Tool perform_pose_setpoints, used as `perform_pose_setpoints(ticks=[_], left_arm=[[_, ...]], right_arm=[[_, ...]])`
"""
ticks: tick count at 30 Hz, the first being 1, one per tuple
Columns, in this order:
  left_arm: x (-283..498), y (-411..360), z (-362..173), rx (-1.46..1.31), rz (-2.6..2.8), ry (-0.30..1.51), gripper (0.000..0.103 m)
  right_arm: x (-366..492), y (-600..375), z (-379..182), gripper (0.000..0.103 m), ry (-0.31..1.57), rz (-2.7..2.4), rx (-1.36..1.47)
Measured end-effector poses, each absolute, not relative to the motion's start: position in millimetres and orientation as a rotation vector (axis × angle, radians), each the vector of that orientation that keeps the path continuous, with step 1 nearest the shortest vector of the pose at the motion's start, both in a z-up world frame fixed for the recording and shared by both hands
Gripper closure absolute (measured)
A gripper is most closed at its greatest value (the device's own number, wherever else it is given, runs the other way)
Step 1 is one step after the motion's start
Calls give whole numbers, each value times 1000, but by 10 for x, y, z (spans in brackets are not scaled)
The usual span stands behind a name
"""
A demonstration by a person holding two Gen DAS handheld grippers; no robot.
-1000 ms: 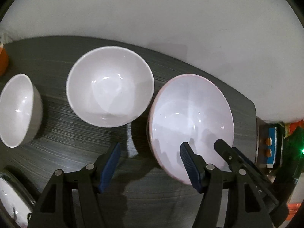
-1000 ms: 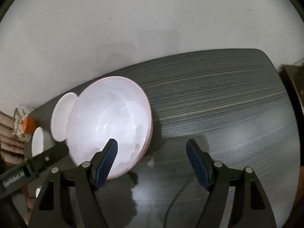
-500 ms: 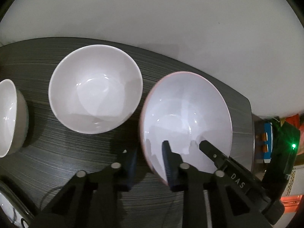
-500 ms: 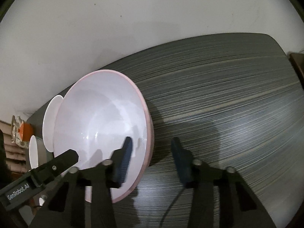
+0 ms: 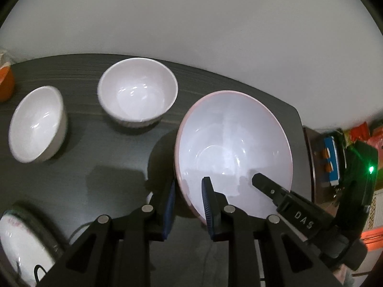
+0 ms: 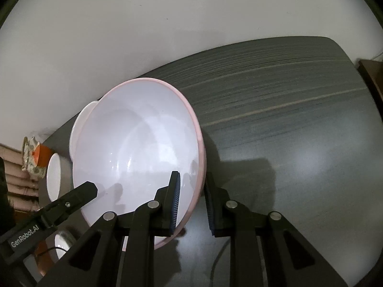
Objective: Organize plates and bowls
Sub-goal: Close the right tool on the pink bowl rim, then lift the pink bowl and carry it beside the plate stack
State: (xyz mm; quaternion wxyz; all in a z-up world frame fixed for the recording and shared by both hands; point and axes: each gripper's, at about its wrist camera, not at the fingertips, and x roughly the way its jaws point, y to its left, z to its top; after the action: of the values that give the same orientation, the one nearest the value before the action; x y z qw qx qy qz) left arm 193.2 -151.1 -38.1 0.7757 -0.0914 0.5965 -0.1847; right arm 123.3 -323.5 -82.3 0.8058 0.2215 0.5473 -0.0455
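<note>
A large pink-rimmed white bowl (image 5: 233, 153) is held between both grippers above the dark table; it also shows in the right wrist view (image 6: 136, 157). My left gripper (image 5: 189, 205) is shut on its left rim, one finger inside and one outside. My right gripper (image 6: 191, 203) is shut on its right rim in the same way. Two smaller white bowls stand on the table to the left: one in the middle (image 5: 137, 95) and one further left (image 5: 36, 124).
The dark wood-grain table (image 6: 299, 124) stretches to the right, with its edge near a white wall. A plate (image 5: 21, 241) lies at the lower left. An orange cup (image 5: 6, 83) stands at the far left. Clutter (image 5: 335, 153) lies beyond the table's right end.
Both grippers went from open to shut on the pink-rimmed bowl's opposite rims. The bowl now looks raised and tilted, and the smaller bowls sit further off in the left wrist view.
</note>
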Motion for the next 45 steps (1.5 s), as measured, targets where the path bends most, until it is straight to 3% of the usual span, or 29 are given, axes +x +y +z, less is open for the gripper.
perform_pose_setpoints(ticks=[12, 21, 45], left_arm=[[798, -818, -149, -208, -361, 1305, 82], [220, -462, -302, -203, -323, 1328, 82], [14, -179, -718, -218, -254, 1356, 82]], right_arm=[[507, -2716, -606, 83, 1177, -33, 482], [-73, -2173, -670, 82, 1231, 13, 456], [-502, -1687, -1116, 78, 1318, 45, 389]])
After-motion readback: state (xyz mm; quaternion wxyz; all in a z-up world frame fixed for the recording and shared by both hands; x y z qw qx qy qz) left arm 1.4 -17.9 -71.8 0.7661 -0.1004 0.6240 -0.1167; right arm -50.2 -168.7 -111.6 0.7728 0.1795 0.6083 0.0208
